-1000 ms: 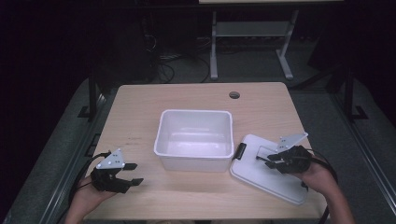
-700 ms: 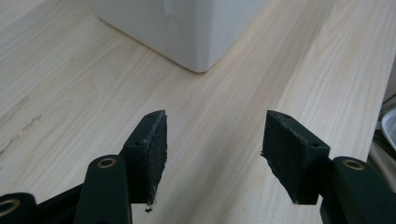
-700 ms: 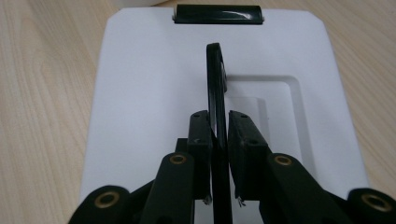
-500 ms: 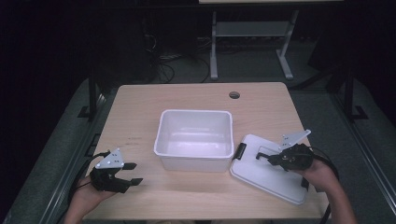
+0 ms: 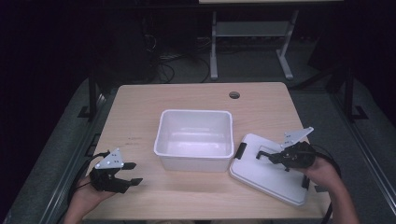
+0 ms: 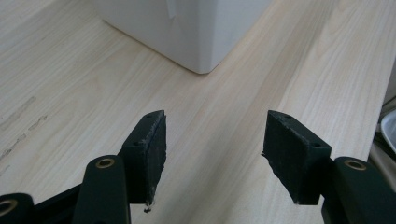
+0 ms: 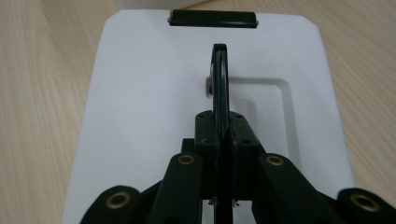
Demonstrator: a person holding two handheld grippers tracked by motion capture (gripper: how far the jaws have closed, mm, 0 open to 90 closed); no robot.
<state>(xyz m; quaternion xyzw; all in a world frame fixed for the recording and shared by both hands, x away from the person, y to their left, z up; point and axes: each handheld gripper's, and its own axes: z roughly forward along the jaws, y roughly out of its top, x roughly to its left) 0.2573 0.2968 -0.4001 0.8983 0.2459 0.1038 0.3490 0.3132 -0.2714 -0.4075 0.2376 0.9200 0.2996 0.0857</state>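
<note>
The pale wooden table [image 5: 140, 112] shows matt, fine grain. The white rectangular plastic tub [image 5: 194, 140] looks smooth, slightly glossy. The flat white plastic lid [image 7: 140, 93] is matt; its black handle [image 7: 219, 84] looks smooth.

The high view looks forward and down over the whole desk [image 5: 140, 102] from the person's side. The left gripper view skims low over the wood toward the white bin [image 6: 196, 28] corner; the right gripper view sits close above the white lid [image 7: 140, 93]. All share the desk.
</note>
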